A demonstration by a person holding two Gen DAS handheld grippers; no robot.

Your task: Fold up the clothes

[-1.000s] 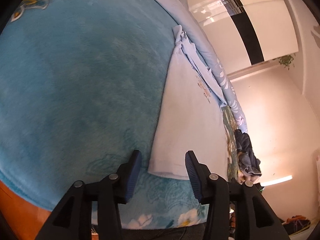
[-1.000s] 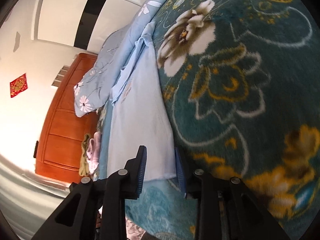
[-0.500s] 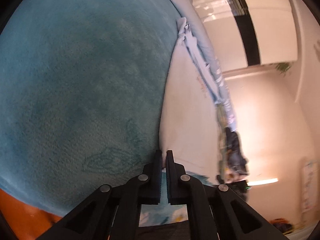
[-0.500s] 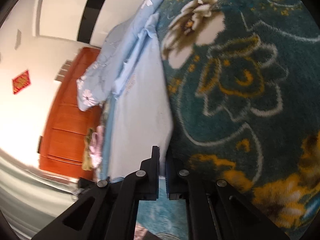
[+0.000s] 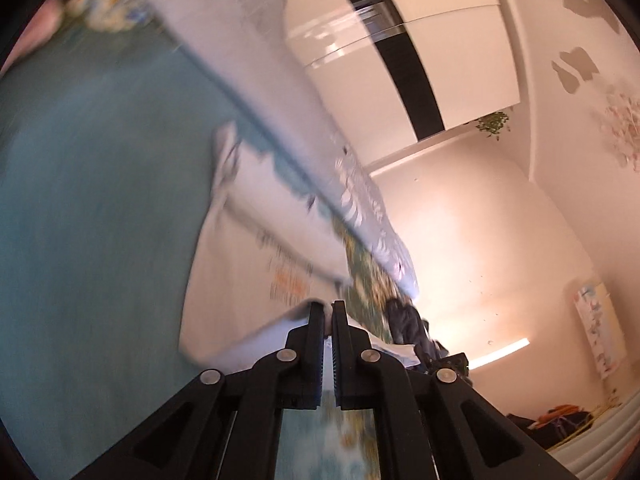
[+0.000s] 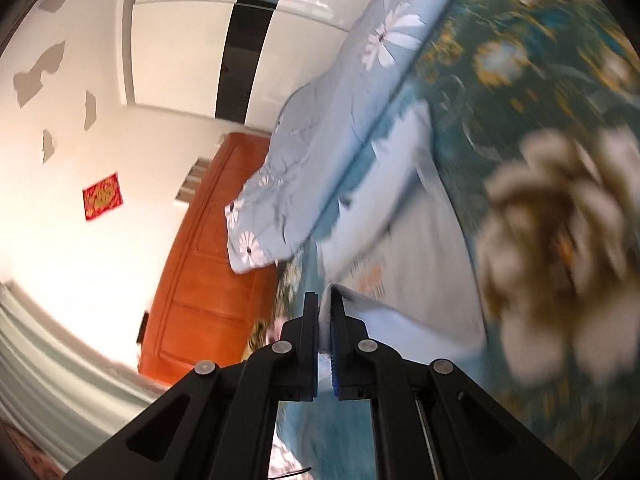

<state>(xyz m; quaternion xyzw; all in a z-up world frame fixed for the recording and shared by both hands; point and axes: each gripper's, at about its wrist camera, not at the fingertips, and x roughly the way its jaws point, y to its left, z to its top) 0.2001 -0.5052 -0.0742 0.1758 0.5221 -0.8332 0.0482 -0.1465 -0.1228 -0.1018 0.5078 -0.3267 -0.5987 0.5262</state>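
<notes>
A pale blue shirt (image 5: 244,264) with a small orange print lies on a teal flowered blanket (image 5: 92,200). My left gripper (image 5: 327,308) is shut on one corner of its near hem, lifted off the blanket and carried over the shirt's body. In the right wrist view my right gripper (image 6: 325,300) is shut on the other hem corner of the shirt (image 6: 416,280), also raised, with the cloth curling over the fingertips. Both views are motion blurred.
A light blue flowered quilt (image 6: 344,120) lies bunched along the far side of the blanket (image 6: 560,80). An orange wooden headboard (image 6: 212,268) stands beyond it. A dark pile of clothes (image 5: 408,320) sits at the bed's other end.
Both grippers went from open around the hem corners to shut on them, then lifted the hem and swept it forward over the shirt.
</notes>
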